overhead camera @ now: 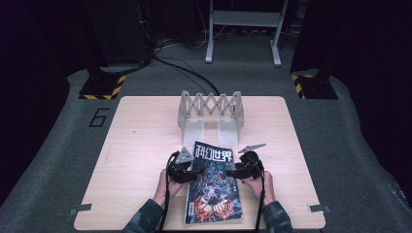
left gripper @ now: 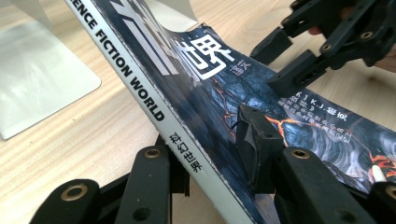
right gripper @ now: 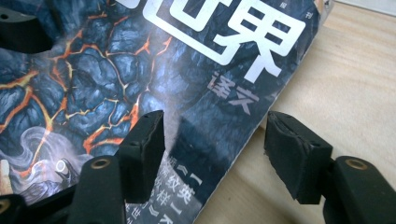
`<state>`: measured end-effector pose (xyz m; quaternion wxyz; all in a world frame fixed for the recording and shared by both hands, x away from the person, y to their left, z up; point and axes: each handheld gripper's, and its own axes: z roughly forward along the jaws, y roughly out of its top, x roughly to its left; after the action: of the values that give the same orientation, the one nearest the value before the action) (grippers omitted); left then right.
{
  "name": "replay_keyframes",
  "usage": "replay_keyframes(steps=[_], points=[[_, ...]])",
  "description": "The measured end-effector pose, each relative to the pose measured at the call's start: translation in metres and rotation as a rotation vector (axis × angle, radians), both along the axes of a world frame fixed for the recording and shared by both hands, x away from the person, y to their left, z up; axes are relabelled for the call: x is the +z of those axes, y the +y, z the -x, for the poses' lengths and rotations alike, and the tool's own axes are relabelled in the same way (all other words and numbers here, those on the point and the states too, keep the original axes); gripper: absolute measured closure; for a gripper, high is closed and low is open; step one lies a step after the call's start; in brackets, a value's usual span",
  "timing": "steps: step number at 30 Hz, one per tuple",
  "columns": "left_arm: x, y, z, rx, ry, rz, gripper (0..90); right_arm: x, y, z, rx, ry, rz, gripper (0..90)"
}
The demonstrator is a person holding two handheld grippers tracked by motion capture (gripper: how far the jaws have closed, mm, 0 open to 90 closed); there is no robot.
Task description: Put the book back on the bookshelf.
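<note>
A: What's lowest in the high view?
B: The magazine (overhead camera: 214, 189), low centre on the bench (overhead camera: 141, 145), its near end flat and its title end raised.
A: And the left claw (left gripper: 210, 158)?
B: Clamped on the magazine's spine edge, one jaw under it, one on the cover.
A: The right claw (right gripper: 215, 149)?
B: Jaws apart, astride the opposite edge, not gripping.
A: Farther up?
B: A grey folding book stand (overhead camera: 211, 114), upper middle, well apart from the magazine.
</note>
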<state>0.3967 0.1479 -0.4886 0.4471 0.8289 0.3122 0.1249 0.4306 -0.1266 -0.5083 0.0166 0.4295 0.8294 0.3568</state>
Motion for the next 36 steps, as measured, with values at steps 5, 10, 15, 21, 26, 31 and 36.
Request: replay_keyframes(steps=[5, 10, 15, 21, 26, 31, 36], points=[[0.002, 0.001, 0.004, -0.007, -0.014, 0.028, 67.8, 0.0, 0.002, -0.007, 0.007, 0.005, -0.007, 34.3], [0.007, 0.003, 0.009, -0.03, -0.048, 0.059, 69.0, -0.001, 0.002, -0.014, 0.012, 0.024, -0.041, 31.8], [0.01, 0.001, 0.013, -0.039, -0.081, 0.076, 69.3, -0.002, 0.002, -0.02, 0.044, 0.03, -0.092, 28.0], [0.011, 0.003, 0.013, -0.06, -0.07, 0.077, 69.5, -0.006, -0.002, -0.023, 0.034, 0.056, -0.159, 29.0], [0.012, 0.003, 0.013, -0.06, -0.073, 0.079, 69.3, -0.006, -0.004, -0.024, 0.028, 0.033, -0.179, 34.0], [0.016, 0.007, 0.007, -0.068, -0.005, 0.1, 69.5, -0.002, -0.01, -0.023, 0.005, 0.027, -0.209, 43.9], [0.022, 0.01, -0.001, -0.068, 0.081, 0.088, 69.8, 0.006, -0.011, -0.02, 0.002, 0.001, -0.195, 50.2]])
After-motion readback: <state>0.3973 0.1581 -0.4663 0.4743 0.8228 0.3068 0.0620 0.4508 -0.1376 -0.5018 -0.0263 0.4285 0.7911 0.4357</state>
